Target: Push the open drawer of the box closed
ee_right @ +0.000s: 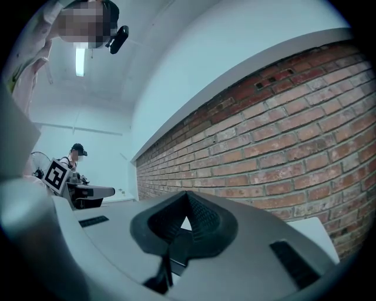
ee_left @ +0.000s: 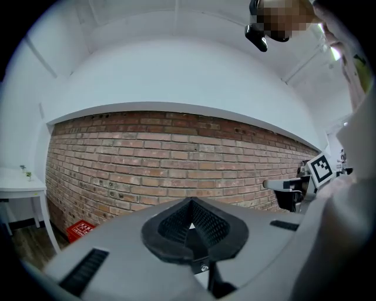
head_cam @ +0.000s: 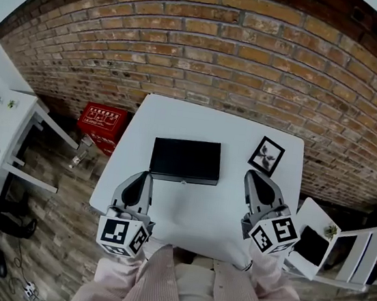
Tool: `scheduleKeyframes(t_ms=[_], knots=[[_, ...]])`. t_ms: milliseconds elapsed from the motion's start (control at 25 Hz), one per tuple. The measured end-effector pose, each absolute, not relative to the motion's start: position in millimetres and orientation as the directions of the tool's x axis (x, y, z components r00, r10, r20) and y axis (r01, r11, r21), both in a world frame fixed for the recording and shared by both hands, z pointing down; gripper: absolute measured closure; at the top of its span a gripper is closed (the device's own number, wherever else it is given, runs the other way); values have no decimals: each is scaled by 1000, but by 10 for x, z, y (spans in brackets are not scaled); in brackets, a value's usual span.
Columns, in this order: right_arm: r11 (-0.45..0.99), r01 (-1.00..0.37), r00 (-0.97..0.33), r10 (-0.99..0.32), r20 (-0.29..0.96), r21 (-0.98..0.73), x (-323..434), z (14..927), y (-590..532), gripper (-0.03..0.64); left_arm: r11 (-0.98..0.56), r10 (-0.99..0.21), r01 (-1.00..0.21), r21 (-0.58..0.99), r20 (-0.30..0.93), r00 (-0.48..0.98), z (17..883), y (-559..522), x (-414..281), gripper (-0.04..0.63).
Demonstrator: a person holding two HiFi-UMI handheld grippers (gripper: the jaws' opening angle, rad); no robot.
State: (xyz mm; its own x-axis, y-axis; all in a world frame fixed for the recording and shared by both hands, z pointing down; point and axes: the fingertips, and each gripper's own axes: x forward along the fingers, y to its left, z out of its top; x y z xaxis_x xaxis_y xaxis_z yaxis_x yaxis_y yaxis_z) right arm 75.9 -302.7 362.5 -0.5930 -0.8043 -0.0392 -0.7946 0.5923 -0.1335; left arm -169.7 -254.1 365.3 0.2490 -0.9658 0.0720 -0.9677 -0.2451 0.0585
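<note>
A flat black box (head_cam: 185,160) lies in the middle of the white table (head_cam: 201,213), with a small knob on its near face. I cannot tell from above how far its drawer stands out. My left gripper (head_cam: 145,175) hovers just left of the box's near corner, jaws shut and empty. My right gripper (head_cam: 250,175) hangs to the right of the box, also shut with nothing in it. In the left gripper view the pads (ee_left: 176,226) meet in front of the brick wall. The right gripper view shows its pads (ee_right: 200,220) closed the same way; the box is hidden in both.
A small framed picture (head_cam: 266,156) lies on the table at the back right. A red crate (head_cam: 101,122) and a white side table (head_cam: 9,126) stand on the floor at left, white furniture (head_cam: 314,242) at right. A brick wall (head_cam: 223,47) runs behind.
</note>
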Motion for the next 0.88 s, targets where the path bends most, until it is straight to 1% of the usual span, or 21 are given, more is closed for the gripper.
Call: scheduleKeyframes(t_ms=[880], knots=[[564,-813,-565,-824,-35,-147,750,3643,-3105,614,-232,-969,-971,63,77,236,3652,-2585,-1733,600]])
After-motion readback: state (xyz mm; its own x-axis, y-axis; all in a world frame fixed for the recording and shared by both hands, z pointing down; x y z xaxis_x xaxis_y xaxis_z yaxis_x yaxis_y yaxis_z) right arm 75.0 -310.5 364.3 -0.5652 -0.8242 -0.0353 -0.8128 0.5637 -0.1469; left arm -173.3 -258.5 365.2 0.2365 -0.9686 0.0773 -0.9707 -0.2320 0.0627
